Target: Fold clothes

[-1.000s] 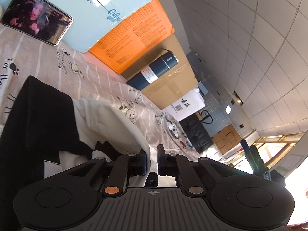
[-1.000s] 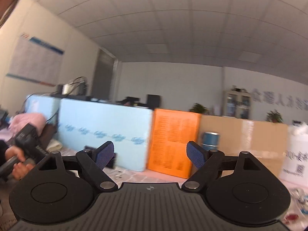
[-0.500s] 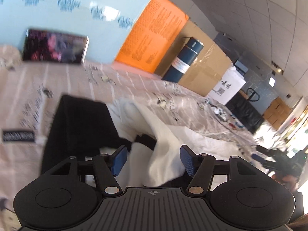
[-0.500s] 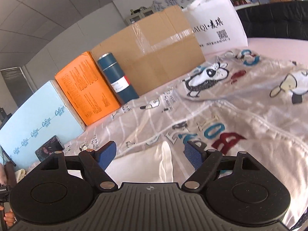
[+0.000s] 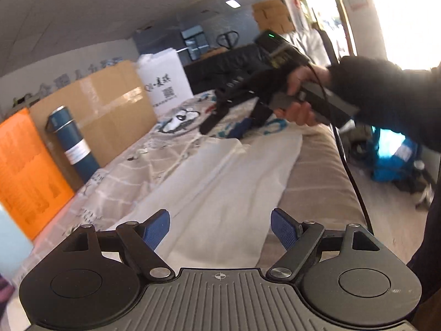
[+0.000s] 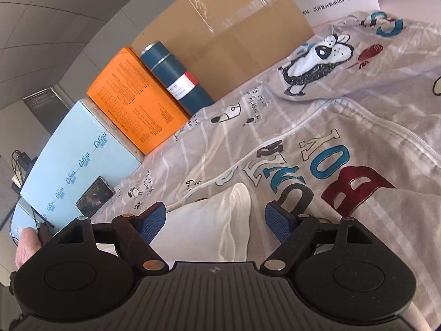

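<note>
Your left tongs (image 5: 220,227) have just been opening and now stand spread with nothing between the pads: a second ago they were pressed together by the black-and-white cloth, so that corner is let go. The white garment (image 5: 226,182) lies stretched out just ahead of them on the printed bedsheet (image 5: 317,182). Your right tongs (image 6: 215,224) are spread too, hovering over the garment's far end, empty; the next fold looks ready to start. Beyond stand a blue flask (image 6: 176,75), an orange box (image 6: 135,98), a cardboard box (image 6: 228,27) and a white bag (image 5: 165,82), under a tiled ceiling.
</note>
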The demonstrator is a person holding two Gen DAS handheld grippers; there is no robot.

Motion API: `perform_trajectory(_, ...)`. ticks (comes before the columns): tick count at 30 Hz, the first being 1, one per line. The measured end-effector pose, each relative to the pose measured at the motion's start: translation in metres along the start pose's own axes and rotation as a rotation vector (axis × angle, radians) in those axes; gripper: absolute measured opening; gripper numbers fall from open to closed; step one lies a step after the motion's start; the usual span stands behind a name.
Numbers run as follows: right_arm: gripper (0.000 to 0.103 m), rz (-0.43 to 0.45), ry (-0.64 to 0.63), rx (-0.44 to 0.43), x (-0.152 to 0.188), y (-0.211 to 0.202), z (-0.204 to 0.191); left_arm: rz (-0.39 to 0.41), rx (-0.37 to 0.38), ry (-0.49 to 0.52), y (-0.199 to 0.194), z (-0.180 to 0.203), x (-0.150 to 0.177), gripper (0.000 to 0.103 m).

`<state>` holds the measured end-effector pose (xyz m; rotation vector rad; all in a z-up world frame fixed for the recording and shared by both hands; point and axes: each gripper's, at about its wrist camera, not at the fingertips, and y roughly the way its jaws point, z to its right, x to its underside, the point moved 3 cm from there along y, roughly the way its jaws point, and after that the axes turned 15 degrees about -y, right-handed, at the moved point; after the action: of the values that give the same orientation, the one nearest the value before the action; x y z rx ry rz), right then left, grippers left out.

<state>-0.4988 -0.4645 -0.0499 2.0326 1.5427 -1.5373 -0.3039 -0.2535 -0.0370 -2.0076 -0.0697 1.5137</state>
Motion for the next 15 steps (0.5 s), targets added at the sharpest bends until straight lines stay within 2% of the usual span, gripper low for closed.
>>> perform_trajectory(3,0.078,-0.014,0.024,-0.055,-0.003,0.013,0.009,-0.028,0.004,0.094,0.022,0.019,0.000,0.083)
perform_trajectory(8,0.077,-0.044,-0.012,-0.111,-0.009,0.029,0.007,0.007,0.031,0.129,0.052,0.042,-0.020,0.083)
perform_trajectory(10,0.067,-0.063,-0.037,-0.113,-0.011,0.035,0.004,0.027,0.045,0.140,0.066,0.055,-0.029,0.083)
perform_trajectory(12,0.049,-0.074,-0.059,-0.105,-0.009,0.039,0.002,0.041,0.044,0.138,0.077,0.063,-0.036,0.082)
perform_trajectory(13,0.047,-0.075,-0.072,-0.107,-0.008,0.040,0.002,0.042,0.053,0.119,0.081,0.063,-0.040,0.081)
perform_trajectory(15,0.040,-0.074,-0.096,-0.123,-0.006,0.040,0.000,0.034,0.083,0.075,0.085,0.062,-0.046,0.069)
